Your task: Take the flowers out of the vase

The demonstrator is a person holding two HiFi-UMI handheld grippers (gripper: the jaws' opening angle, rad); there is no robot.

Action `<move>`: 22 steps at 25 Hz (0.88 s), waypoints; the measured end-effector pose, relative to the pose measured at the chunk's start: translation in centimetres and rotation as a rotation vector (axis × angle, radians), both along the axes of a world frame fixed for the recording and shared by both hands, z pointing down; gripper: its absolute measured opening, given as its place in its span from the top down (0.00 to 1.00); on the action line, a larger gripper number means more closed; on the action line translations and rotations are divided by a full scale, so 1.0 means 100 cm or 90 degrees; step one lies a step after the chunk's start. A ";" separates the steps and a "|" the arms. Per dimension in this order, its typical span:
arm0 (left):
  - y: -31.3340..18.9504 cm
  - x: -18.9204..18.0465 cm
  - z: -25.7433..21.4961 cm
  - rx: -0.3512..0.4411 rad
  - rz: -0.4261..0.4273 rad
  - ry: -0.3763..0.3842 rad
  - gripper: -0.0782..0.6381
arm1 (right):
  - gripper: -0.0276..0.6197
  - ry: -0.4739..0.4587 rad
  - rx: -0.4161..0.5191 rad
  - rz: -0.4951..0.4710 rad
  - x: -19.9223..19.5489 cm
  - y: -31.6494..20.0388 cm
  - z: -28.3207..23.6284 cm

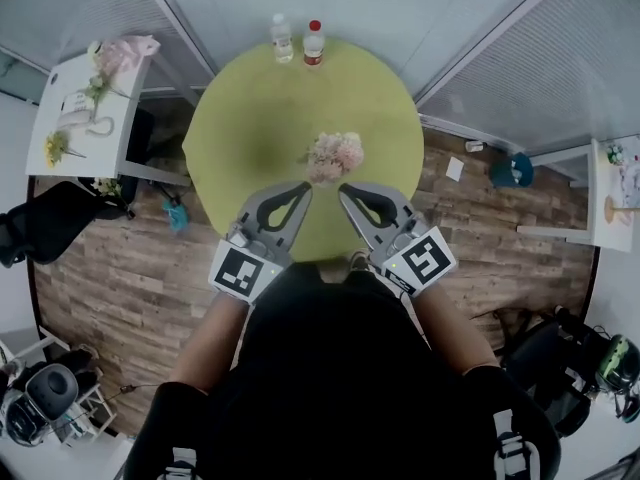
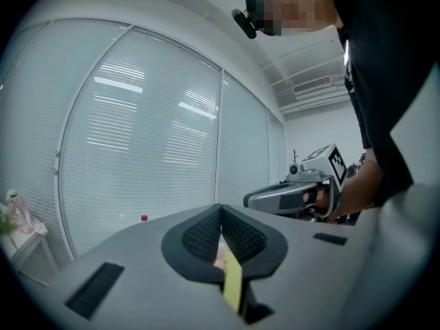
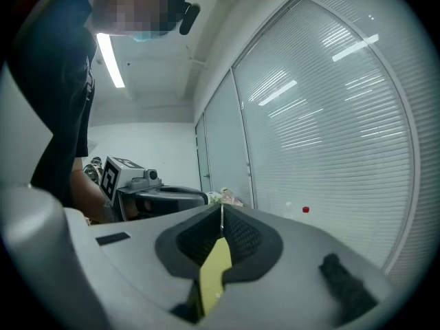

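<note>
A bunch of pale pink flowers point(image 1: 335, 156) stands near the middle of the round green table point(image 1: 250, 118); the blooms hide the vase below them. My left gripper point(image 1: 303, 190) and right gripper point(image 1: 347, 190) sit just on the near side of the bunch, tips angled toward each other. Both are shut with nothing held. In the left gripper view the jaws point(image 2: 220, 208) meet, and a bit of pink flower point(image 2: 221, 256) shows behind them. In the right gripper view the shut gripper point(image 3: 221, 208) points at the flowers point(image 3: 227, 198), with the left gripper point(image 3: 165, 198) beside them.
Two bottles point(image 1: 282, 38) point(image 1: 314, 43), one with a red cap, stand at the table's far edge. A white side table point(image 1: 90, 98) with more flowers is at the left, another white table point(image 1: 615, 188) at the right. Glass walls with blinds lie beyond.
</note>
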State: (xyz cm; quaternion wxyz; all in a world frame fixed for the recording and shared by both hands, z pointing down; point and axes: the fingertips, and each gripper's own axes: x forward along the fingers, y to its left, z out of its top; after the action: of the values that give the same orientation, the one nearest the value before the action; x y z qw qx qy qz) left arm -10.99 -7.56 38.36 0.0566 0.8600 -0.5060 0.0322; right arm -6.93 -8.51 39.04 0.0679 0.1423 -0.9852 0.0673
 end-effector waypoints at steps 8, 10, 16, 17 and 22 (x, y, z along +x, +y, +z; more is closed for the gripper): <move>-0.024 -0.032 0.027 -0.029 0.080 0.003 0.87 | 0.93 0.017 -0.012 0.089 -0.032 -0.017 0.015; -0.029 -0.038 0.037 -0.039 0.096 -0.001 0.87 | 0.93 0.034 -0.011 0.108 -0.035 -0.020 0.023; -0.042 -0.046 0.060 -0.056 0.138 -0.004 0.87 | 0.93 0.052 -0.008 0.161 -0.041 -0.027 0.035; -0.043 -0.046 0.064 -0.056 0.145 -0.006 0.87 | 0.93 0.053 -0.008 0.168 -0.041 -0.028 0.037; -0.050 -0.049 0.085 -0.063 0.165 -0.017 0.87 | 0.93 0.061 -0.014 0.200 -0.044 -0.030 0.046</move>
State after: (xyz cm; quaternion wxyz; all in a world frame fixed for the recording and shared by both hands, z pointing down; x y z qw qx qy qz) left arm -15.84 -12.60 46.89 0.0876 0.9139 -0.3892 0.0755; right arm -11.29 -11.46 43.65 0.1048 0.2967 -0.9458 0.0809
